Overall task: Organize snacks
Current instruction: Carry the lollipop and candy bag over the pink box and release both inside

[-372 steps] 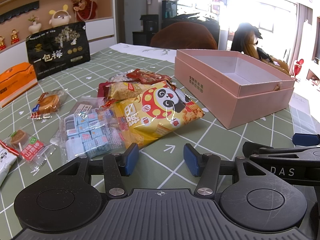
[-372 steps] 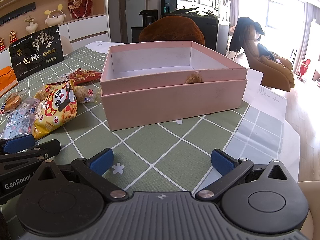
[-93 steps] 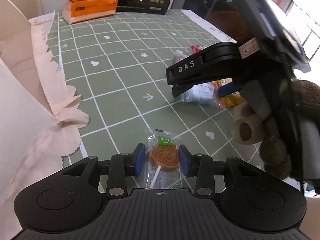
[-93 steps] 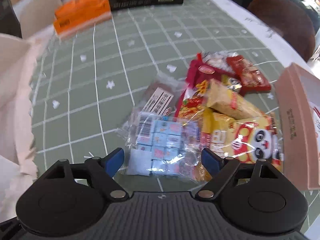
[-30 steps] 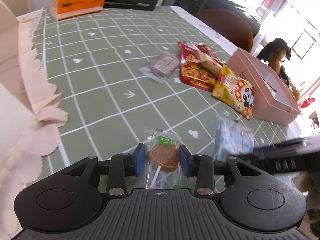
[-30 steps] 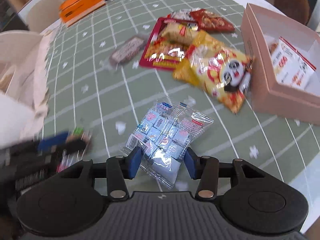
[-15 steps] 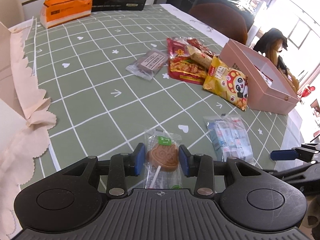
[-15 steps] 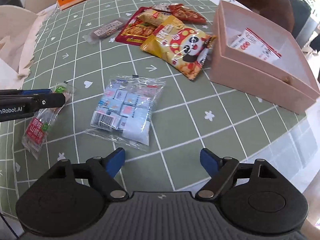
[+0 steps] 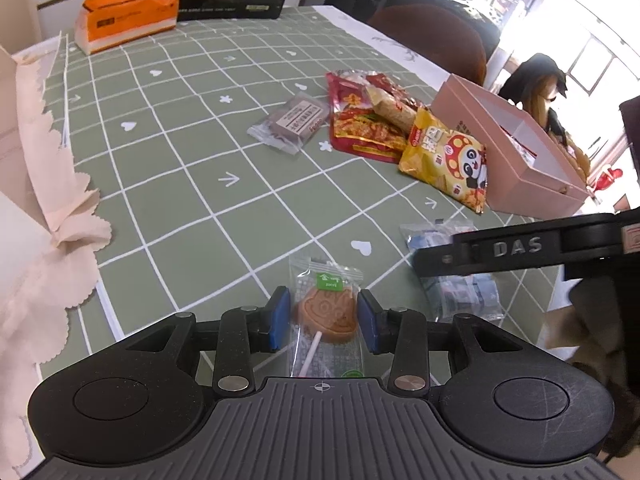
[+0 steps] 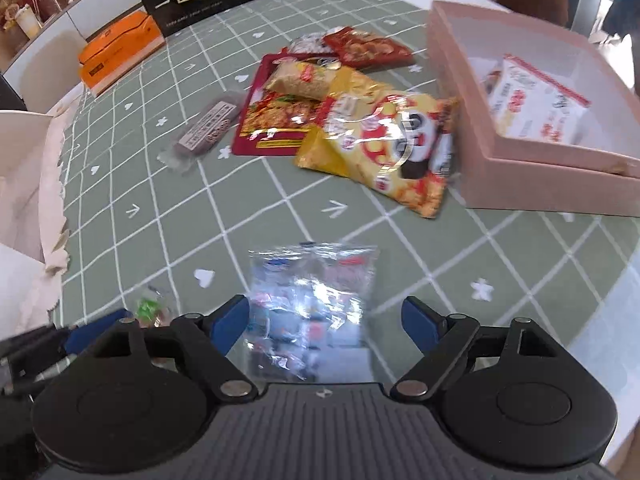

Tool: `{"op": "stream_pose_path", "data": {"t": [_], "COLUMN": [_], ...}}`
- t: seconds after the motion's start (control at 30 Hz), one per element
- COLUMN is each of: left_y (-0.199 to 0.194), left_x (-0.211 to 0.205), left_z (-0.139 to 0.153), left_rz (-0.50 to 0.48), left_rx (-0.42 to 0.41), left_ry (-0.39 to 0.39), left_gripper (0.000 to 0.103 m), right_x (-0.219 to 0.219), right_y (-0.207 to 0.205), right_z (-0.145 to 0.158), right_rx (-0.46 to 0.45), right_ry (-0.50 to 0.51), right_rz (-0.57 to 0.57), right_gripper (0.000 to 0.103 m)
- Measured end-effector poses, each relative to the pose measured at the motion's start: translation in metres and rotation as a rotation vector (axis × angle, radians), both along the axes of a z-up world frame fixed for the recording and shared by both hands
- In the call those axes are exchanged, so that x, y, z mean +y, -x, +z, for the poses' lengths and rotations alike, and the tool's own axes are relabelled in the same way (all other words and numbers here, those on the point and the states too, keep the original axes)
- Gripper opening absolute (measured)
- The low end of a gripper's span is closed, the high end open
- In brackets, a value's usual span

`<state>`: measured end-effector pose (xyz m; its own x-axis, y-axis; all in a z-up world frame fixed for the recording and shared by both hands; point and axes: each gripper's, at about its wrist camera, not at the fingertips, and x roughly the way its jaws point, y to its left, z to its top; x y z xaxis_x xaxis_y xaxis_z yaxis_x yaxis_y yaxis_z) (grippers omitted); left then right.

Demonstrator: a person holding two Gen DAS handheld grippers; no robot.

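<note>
Here the left gripper (image 9: 324, 316) has its jaws clenched on a wrapped lollipop (image 9: 326, 314) above the green checked counter (image 9: 180, 152), while the right gripper (image 10: 326, 322) hangs with jaws opening, unclenched, around a clear bag of small wrapped candies (image 10: 312, 292) lying near the pink box (image 10: 520, 176).

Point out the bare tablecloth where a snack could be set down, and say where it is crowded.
Free: the green checked tablecloth between the orange tissue pack, the scalloped cream cloth and the purple-brown wrapped bar. Crowded: beside the pink open box, where the yellow panda bag and red pouch overlap.
</note>
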<state>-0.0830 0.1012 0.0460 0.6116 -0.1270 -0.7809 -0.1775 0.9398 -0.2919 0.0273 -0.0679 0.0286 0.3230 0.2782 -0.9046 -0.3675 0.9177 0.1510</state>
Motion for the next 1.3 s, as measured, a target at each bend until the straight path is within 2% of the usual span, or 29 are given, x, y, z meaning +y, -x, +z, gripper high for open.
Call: {"op": "stream_pose_path", "data": {"t": [0.07,0.2,0.4,0.57,0.6,0.63,0.67,0.73,0.9,1.0,1.1,1.2,1.3], "left_y": [0.002,0.005,0.007,0.007,0.006,0.005,0.003,0.001,-0.005,-0.009,-0.026,-0.057,-0.106], "left_x": [0.003,-0.003,-0.023,-0.023,-0.023,-0.024,-0.026,-0.031,-0.041,-0.056,-0.061,-0.067,-0.081], "left_z": [0.002,0.004,-0.001,-0.002,-0.002,-0.002,-0.001,-0.001,0.002,0.011,0.046,0.104,0.153], "left_rz": [0.002,-0.039,-0.114,-0.127,-0.127,-0.127,-0.133,-0.146,-0.158,-0.178,-0.188,-0.218,-0.237], "left_rx": [-0.01,-0.003,-0.009,-0.007,-0.001,0.007,0.017,0.035,0.056,0.01,-0.09,-0.25,-0.365], "left_ry": [0.017,0.0,-0.105,-0.116,-0.115,-0.119,-0.131,-0.167,-0.148,-0.164,-0.027,0.04,0.069], "left_gripper": [0.041,0.041,0.044,0.044,0.044,0.044,0.045,0.045,0.041,0.041,0.041,0.041,0.042], "right_x": [0.006,0.007,0.0,0.006,0.006,0.005,0.004,0.002,-0.033,-0.064,-0.098,-0.133,-0.162], "right_y": [-0.001,0.002,0.0,0.01,0.012,0.013,0.015,0.022,0.031,0.035,0.033,0.016,-0.013], "right_z": [-0.003,-0.007,-0.01,-0.014,-0.014,-0.012,-0.01,-0.002,0.011,0.021,0.041,0.083,0.144], "right_rx": [-0.005,-0.024,-0.059,-0.111,-0.114,-0.117,-0.124,-0.136,-0.085,-0.1,-0.131,-0.182,-0.319], "right_ry": [0.011,0.014,0.036,0.112,0.106,0.102,0.099,0.091,0.023,0.008,-0.009,-0.074,-0.116], "right_rz": [0.017,0.025,0.022,0.052,0.049,0.04,0.044,0.069,0.062,0.035,-0.003,-0.053,-0.115], "right_gripper": [0.095,0.099,0.103,0.103,0.101,0.094,0.079,0.06,0.059,0.059,0.059,0.059,0.059]}}
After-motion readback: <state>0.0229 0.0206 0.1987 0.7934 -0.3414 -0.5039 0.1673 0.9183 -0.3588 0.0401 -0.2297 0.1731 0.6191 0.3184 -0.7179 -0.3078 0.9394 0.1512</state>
